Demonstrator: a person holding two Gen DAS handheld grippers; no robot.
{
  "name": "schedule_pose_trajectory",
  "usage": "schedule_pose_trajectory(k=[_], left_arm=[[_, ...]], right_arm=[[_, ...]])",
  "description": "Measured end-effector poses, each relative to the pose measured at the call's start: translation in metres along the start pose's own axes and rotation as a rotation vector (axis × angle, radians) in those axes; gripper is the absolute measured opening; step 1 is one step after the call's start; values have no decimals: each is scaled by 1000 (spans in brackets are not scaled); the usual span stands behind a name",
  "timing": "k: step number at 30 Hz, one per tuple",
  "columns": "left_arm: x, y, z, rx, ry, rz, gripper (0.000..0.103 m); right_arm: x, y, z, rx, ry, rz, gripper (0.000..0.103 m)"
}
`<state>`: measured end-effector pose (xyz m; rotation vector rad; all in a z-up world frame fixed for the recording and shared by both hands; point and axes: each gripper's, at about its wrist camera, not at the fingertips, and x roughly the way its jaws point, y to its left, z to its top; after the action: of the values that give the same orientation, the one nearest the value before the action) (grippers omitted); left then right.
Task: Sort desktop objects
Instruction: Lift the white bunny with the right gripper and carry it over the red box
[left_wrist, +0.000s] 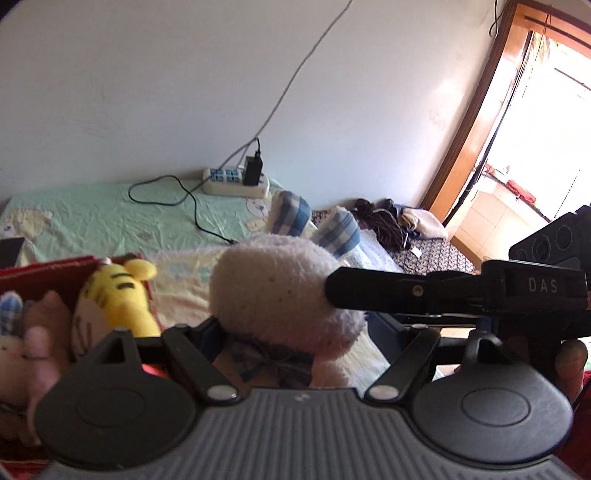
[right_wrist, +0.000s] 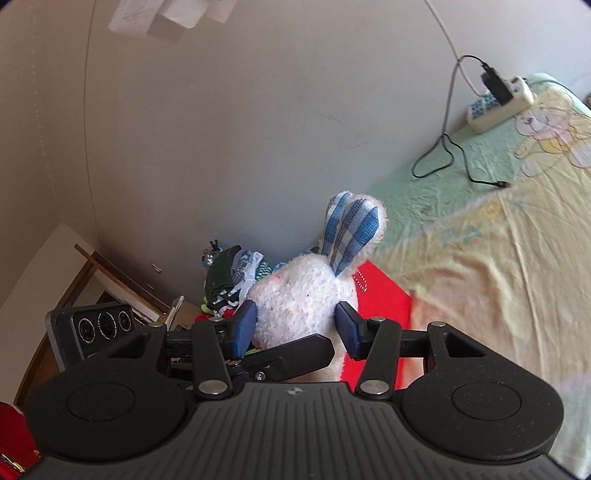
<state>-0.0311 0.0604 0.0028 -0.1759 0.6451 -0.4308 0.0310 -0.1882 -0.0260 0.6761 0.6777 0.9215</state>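
A white plush bunny (left_wrist: 273, 288) with blue plaid ears stands upright between both grippers. In the right wrist view its head (right_wrist: 295, 295) sits between the blue pads (right_wrist: 245, 325) of my right gripper (right_wrist: 295, 326), which is shut on it. Seen from the left wrist, one black finger (left_wrist: 388, 291) of that gripper presses the head's right side. My left gripper (left_wrist: 295, 328) stands wide around the bunny's body, with a gap on the right. A red box (left_wrist: 44, 269) at the left holds a yellow tiger plush (left_wrist: 122, 295) and other soft toys.
The bed sheet (left_wrist: 110, 218) carries a white power strip (left_wrist: 236, 182) with a black charger and a loose cable (left_wrist: 192, 210). Clothes (left_wrist: 388, 221) lie at the bed's far right, near a doorway. More clothes (right_wrist: 229, 280) are piled by the wall beyond the red box (right_wrist: 384, 299).
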Motion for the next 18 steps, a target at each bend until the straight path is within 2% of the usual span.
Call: schedule_pose_trajectory(k=[4, 9, 14, 18], left_arm=[[-42, 33, 2, 8, -62, 40, 81], [-81, 81, -3, 4, -107, 122, 81], [-92, 123, -14, 7, -105, 186, 82], [-85, 151, -26, 10, -80, 207, 82]], right_arm=[[44, 31, -5, -55, 3, 51, 52], [103, 58, -19, -146, 52, 108, 52], [152, 57, -33, -156, 88, 143, 52], [175, 60, -45, -232, 107, 104, 52]])
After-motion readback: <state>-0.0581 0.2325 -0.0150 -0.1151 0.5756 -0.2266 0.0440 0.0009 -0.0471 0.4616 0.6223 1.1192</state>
